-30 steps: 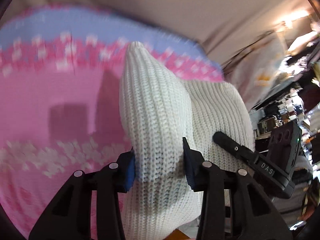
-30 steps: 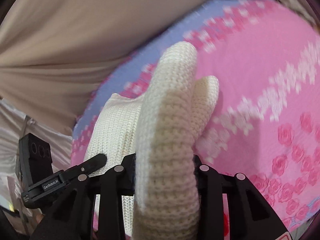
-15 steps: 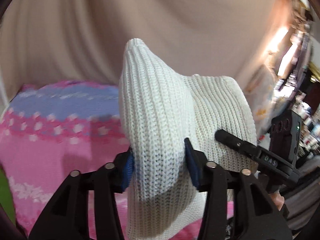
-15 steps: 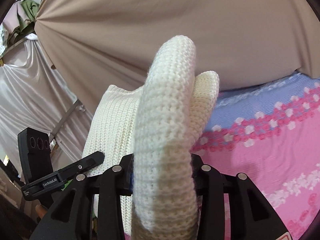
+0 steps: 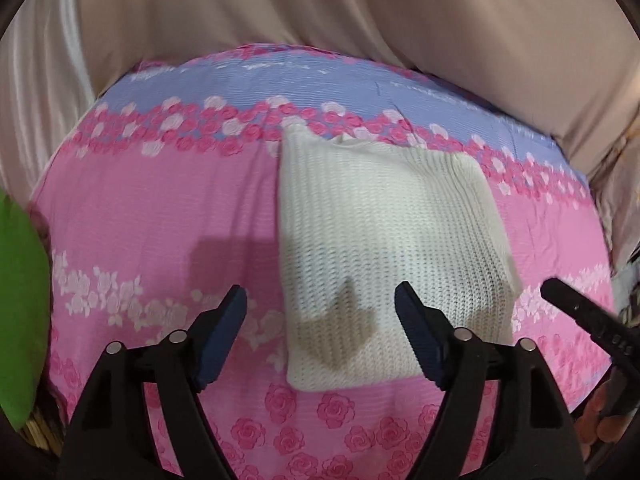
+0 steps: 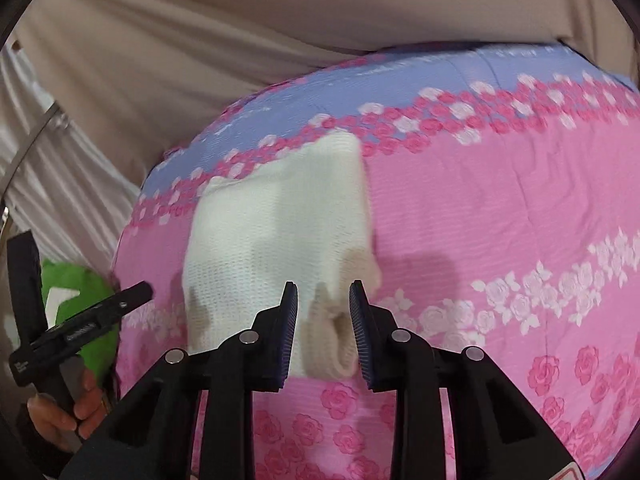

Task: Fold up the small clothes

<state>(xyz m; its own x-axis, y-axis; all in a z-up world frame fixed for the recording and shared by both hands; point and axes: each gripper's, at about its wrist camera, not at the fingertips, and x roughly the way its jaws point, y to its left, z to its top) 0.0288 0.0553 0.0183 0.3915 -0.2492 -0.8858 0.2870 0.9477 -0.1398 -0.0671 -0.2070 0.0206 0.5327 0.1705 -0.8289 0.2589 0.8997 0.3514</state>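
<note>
The white knit garment point(image 5: 384, 248) lies folded into a thick, roughly rectangular pad on the pink rose-print cover point(image 5: 152, 208), filling the centre of the left wrist view; its ribbed stitches run in fine rows, its top left corner pokes up into the band of roses below the lilac stripe, and soft shadows of the fingers fall across its lower part. In the right wrist view the same garment point(image 6: 280, 224) sits centre left, with a rolled, doubled edge at its lower right corner. The left gripper point(image 5: 320, 300) has just been opening: its jaws stand wide apart above the garment's lower edge, grasping nothing. The right gripper point(image 6: 323, 292) has just been closing; its jaws are narrow, and the rolled edge shows in the gap between them, but the pads do not press on it. A green object point(image 6: 76, 292) lies at the left, and beige curtain point(image 5: 320, 8) fills the top
</note>
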